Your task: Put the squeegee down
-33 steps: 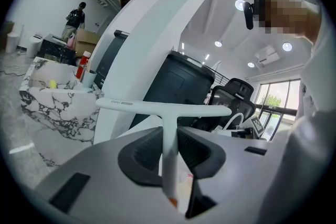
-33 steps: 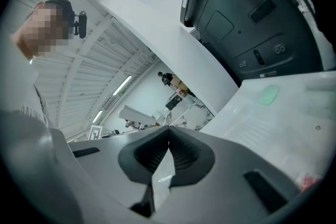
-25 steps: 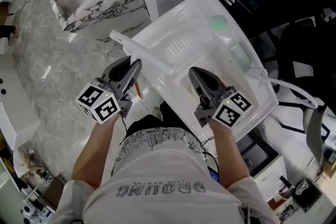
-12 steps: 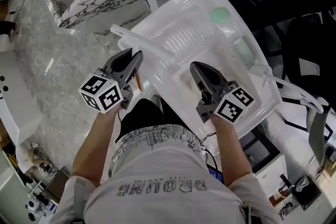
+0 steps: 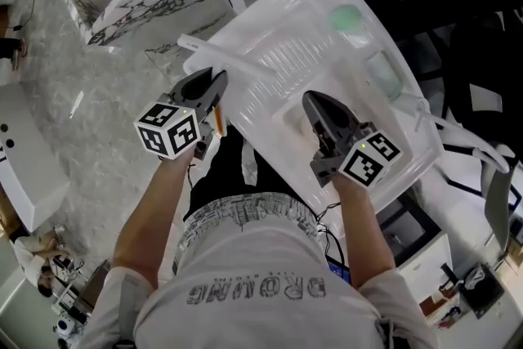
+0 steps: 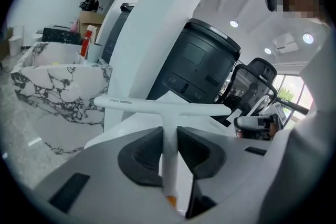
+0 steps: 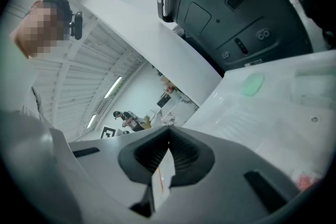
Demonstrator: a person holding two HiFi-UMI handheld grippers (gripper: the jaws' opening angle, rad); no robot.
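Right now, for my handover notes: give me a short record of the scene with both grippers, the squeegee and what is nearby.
left gripper: shut on the squeegee handle
squeegee: held, blade crosswise ahead of the jaws, by the basin's left edge; contact unclear
right gripper: jaws together, nothing held, over the basin
basin: white, ridged in the middle
green pad: lies on the basin's far end
task: squeegee not yet put down
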